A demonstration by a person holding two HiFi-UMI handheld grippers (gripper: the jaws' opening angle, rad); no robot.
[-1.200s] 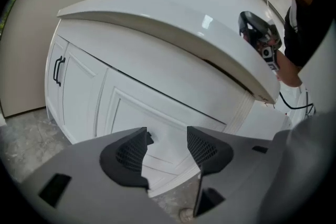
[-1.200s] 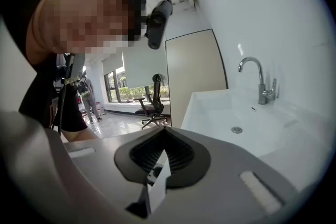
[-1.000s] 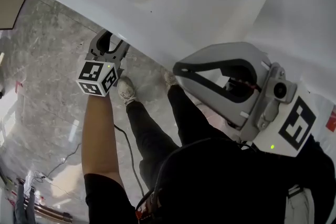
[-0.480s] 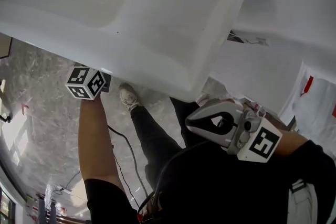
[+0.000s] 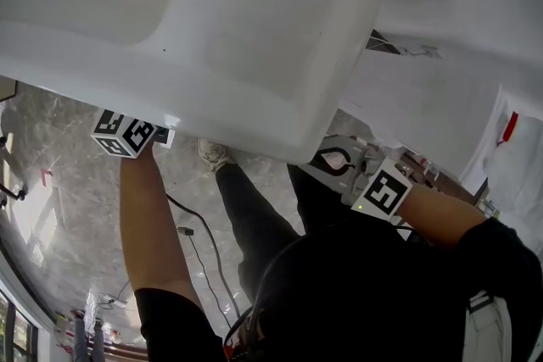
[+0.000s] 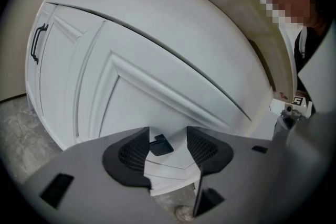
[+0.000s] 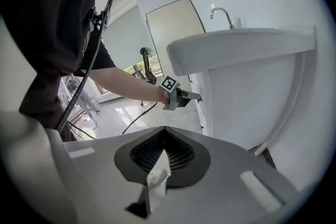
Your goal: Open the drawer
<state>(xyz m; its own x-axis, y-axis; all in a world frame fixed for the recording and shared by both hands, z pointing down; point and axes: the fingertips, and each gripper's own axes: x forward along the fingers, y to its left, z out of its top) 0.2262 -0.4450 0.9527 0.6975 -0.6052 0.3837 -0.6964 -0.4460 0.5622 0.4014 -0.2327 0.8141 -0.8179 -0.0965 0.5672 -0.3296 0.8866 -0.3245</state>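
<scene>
White panelled cabinet fronts fill the left gripper view, split by a dark seam. A small black handle sticks out of the lower front, and my left gripper is open with this handle between its pads. In the head view only the left gripper's marker cube shows; its jaws are hidden under the white sink top. The right gripper view shows the left gripper reaching into the cabinet below the basin. My right gripper hangs shut and empty beside the vanity's right corner.
A long black bar handle sits on a door at the cabinet's far left. A faucet stands on the basin. A cable trails over the marble floor by the person's shoes.
The left gripper has moved forward under the sink's edge, so its jaws are now hidden in the head view. The right gripper has dropped down and away, to the vanity's right corner.
</scene>
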